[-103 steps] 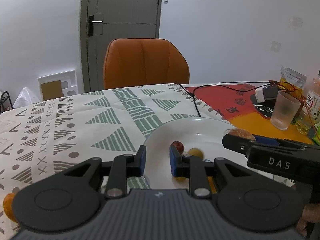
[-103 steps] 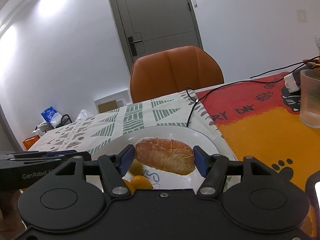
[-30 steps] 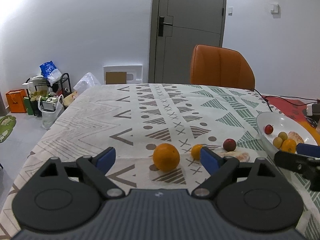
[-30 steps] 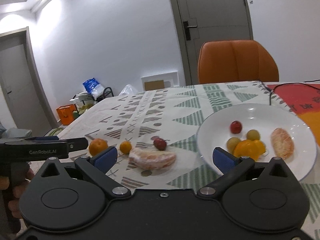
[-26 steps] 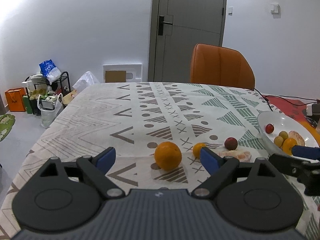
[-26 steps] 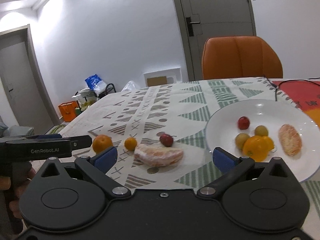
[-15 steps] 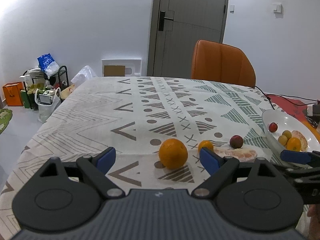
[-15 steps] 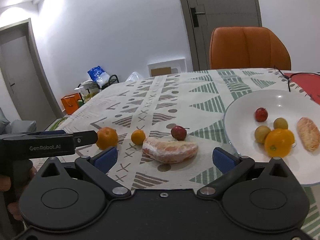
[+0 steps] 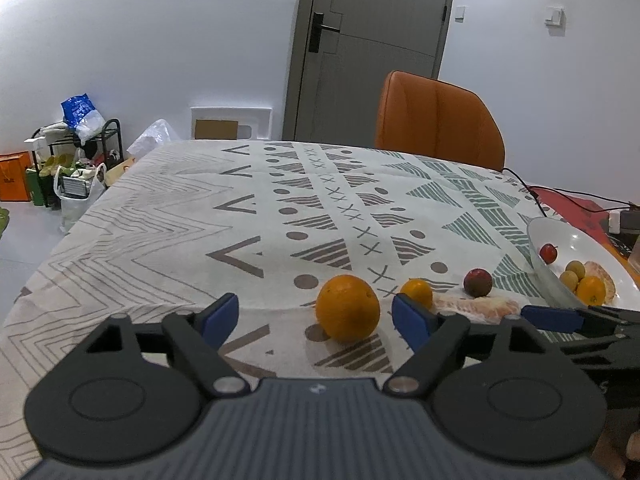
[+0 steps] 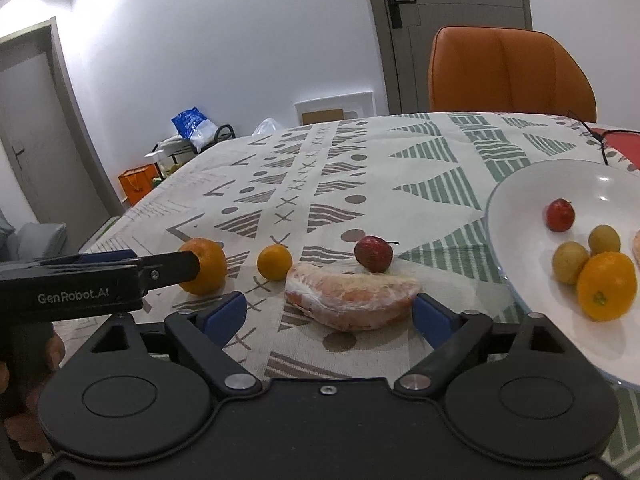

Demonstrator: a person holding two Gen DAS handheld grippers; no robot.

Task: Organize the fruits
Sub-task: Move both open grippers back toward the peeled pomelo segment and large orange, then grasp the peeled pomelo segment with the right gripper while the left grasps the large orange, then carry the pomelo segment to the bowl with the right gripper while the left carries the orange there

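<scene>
A large orange (image 9: 347,306) (image 10: 205,266), a small orange (image 9: 417,293) (image 10: 274,262), a dark red fruit (image 9: 477,282) (image 10: 373,253) and a peeled pomelo segment (image 9: 476,307) (image 10: 352,297) lie in a row on the patterned tablecloth. A white plate (image 10: 516,196) (image 9: 538,248) at the right holds several small fruits and a peeled segment. My left gripper (image 9: 316,316) is open, with the large orange just ahead between its jaws. My right gripper (image 10: 330,312) is open around the near side of the pomelo segment, apart from it.
An orange chair (image 9: 438,120) stands at the table's far side before a grey door (image 9: 372,48). A black cable (image 9: 560,192) runs over a red-orange mat (image 9: 576,208) at the far right. Bags and a rack (image 9: 68,168) sit on the floor at left.
Both grippers have moved forward and down toward the fruit row. The large orange now sits between the left jaws and the pomelo segment between the right jaws. Both stay open.
</scene>
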